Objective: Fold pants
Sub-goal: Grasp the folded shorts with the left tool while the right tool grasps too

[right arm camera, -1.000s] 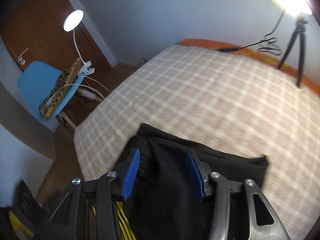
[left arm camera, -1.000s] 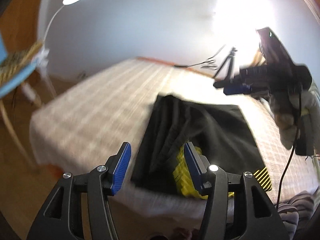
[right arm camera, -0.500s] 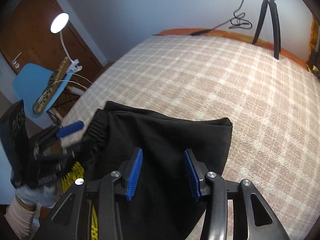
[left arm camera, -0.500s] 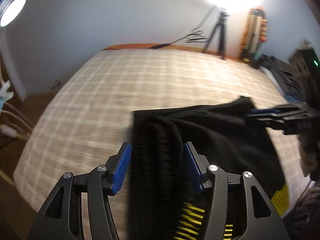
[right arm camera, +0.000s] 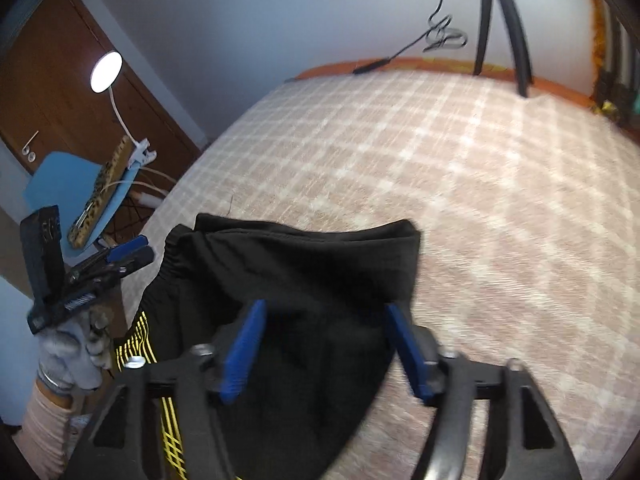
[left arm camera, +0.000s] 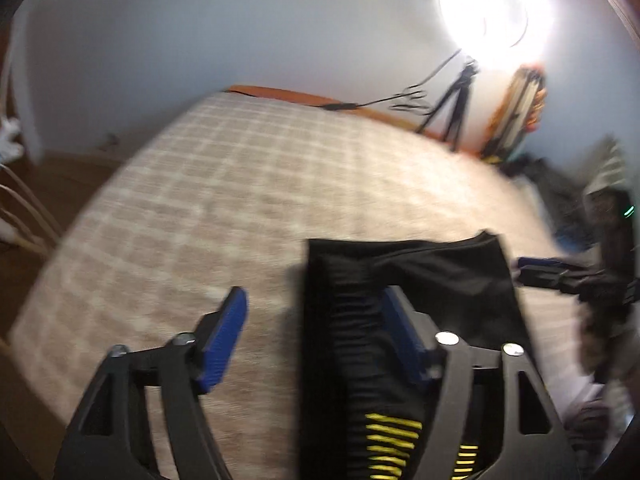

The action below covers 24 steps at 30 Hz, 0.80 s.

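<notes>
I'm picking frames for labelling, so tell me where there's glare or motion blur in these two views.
Left wrist view: the ring light blows out the upper right, and the checked bedspread and black pants are motion-smeared. Right wrist view: no glare, milder blur, the desk lamp small and contained.

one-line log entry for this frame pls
task: fold pants | left gripper: jaws open, at waistband side | right gripper: jaws open, over black pants | pants: folded on checked bedspread, not gripped
</notes>
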{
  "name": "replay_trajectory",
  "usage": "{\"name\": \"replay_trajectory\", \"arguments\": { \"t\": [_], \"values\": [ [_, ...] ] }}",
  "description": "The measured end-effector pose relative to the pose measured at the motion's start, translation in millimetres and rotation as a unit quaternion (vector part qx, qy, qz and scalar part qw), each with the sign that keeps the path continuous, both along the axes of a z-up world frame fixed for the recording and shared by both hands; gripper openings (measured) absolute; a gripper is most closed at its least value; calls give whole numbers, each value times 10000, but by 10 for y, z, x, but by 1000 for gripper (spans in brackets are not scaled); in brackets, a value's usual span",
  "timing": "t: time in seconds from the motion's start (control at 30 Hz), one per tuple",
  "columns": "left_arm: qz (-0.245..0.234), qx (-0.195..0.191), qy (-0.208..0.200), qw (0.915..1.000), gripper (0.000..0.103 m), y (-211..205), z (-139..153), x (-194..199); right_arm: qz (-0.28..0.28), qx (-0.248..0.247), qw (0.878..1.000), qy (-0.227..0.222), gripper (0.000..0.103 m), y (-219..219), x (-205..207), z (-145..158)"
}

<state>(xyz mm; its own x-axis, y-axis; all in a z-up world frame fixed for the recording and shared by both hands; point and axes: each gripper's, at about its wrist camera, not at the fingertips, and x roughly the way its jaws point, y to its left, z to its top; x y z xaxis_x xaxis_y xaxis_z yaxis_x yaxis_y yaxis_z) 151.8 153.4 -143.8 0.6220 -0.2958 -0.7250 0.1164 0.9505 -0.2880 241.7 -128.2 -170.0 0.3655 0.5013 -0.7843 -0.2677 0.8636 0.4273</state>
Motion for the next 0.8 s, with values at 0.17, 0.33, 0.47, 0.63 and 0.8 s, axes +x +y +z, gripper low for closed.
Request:
{"name": "replay_trajectory", "arguments": {
  "t": [0.17, 0.33, 0.47, 0.63, 0.8],
  "values": [
    [-485, 248, 507, 9972, 79, -155, -182, 268, 125, 159, 9997, 113, 79, -123, -4, -109],
    [-600, 439, 730, 9946, 79, -185, -347, 485, 173, 449, 9987, 152, 78, -187, 25, -241],
    [-674, 265, 771, 9944, 79, -187, -426, 601, 358, 670, 9970, 149, 72, -142, 97, -304],
    [-928, 616, 455, 9927, 79, -308, -458, 615, 524, 867, 9949, 38, 63, -78, 166, -351],
    [-912, 656, 298, 9932, 60, -330, -460, 612, 371, 1366, 9898, 134, 59, -172, 228, -424]
  ]
}}
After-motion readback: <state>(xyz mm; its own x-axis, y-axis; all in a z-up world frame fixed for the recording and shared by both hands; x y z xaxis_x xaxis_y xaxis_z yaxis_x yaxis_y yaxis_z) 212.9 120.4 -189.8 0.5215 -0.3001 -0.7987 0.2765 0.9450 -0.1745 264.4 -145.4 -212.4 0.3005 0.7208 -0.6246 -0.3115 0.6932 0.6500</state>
